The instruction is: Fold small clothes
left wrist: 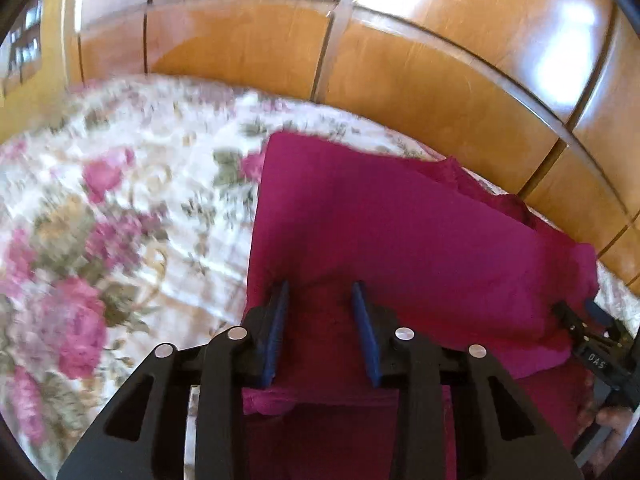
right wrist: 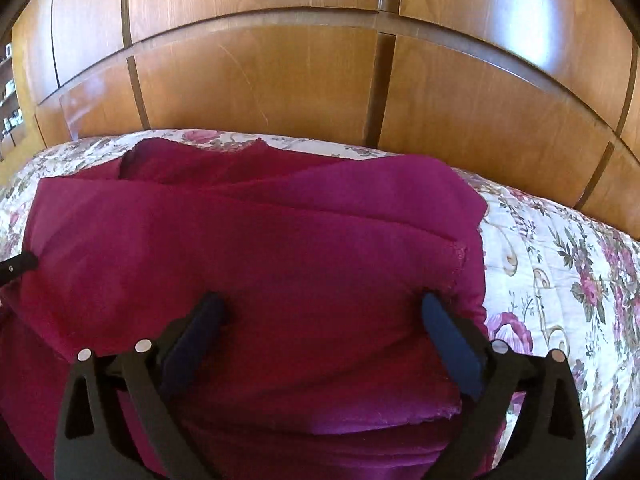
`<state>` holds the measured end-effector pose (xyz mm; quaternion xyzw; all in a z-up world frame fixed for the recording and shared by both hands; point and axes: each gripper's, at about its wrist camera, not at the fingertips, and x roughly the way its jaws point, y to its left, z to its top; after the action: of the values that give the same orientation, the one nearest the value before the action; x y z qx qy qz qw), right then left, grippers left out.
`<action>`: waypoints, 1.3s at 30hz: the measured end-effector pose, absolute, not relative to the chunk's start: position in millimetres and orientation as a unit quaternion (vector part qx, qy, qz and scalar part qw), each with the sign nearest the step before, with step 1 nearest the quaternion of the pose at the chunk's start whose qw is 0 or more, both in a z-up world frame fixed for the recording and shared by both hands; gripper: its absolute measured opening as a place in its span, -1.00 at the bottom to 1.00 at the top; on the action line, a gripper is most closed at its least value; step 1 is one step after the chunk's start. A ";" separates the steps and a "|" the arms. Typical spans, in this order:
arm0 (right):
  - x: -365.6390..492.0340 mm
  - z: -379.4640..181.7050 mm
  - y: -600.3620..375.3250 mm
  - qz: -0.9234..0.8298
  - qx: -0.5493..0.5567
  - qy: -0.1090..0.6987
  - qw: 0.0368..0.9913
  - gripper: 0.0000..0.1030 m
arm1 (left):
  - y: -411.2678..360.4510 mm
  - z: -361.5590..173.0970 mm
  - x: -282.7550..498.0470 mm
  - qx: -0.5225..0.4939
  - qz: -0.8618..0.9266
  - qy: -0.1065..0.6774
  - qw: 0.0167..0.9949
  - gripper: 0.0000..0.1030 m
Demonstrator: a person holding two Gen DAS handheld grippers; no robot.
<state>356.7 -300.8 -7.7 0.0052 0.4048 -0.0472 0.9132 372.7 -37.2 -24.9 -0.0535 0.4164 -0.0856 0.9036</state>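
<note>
A magenta garment [left wrist: 400, 232] lies folded in layers on a floral bedspread [left wrist: 120, 208]. My left gripper [left wrist: 322, 286] is open above the garment's left part, its blue pads apart with cloth showing between them. In the right wrist view the same garment [right wrist: 256, 240] fills the middle. My right gripper [right wrist: 324, 300] is open wide over the garment's near right part, close to its right edge, nothing held. The right gripper also shows at the right edge of the left wrist view [left wrist: 588, 320]. A black tip of the left gripper shows at the left edge of the right wrist view [right wrist: 18, 266].
Glossy wooden wardrobe doors [right wrist: 280, 72] stand right behind the bed. The floral bedspread [right wrist: 560, 272] stretches to the right of the garment and to its left in the left wrist view. A hand [left wrist: 612, 420] holds the right gripper's handle.
</note>
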 end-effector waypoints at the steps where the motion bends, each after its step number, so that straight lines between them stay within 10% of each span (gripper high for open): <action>1: 356.7 -8.0 -302.0 -0.046 0.008 0.405 0.913 0.95 | -43.2 -20.0 369.6 -0.036 -0.088 0.403 0.910 -0.24; 3: 358.8 -9.2 -300.0 -0.047 0.005 0.405 0.913 0.96 | -54.7 -12.5 365.8 -0.005 -0.091 0.383 0.919 0.06; 39: 221.7 8.6 -308.3 -0.014 0.026 0.463 0.886 0.96 | 13.2 -2.5 194.0 -0.054 -0.063 0.403 0.912 0.24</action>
<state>221.7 -308.3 8.6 0.0256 0.4634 -0.0144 0.8856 194.0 13.2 -2.5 -0.0536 0.4028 -0.0634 0.9115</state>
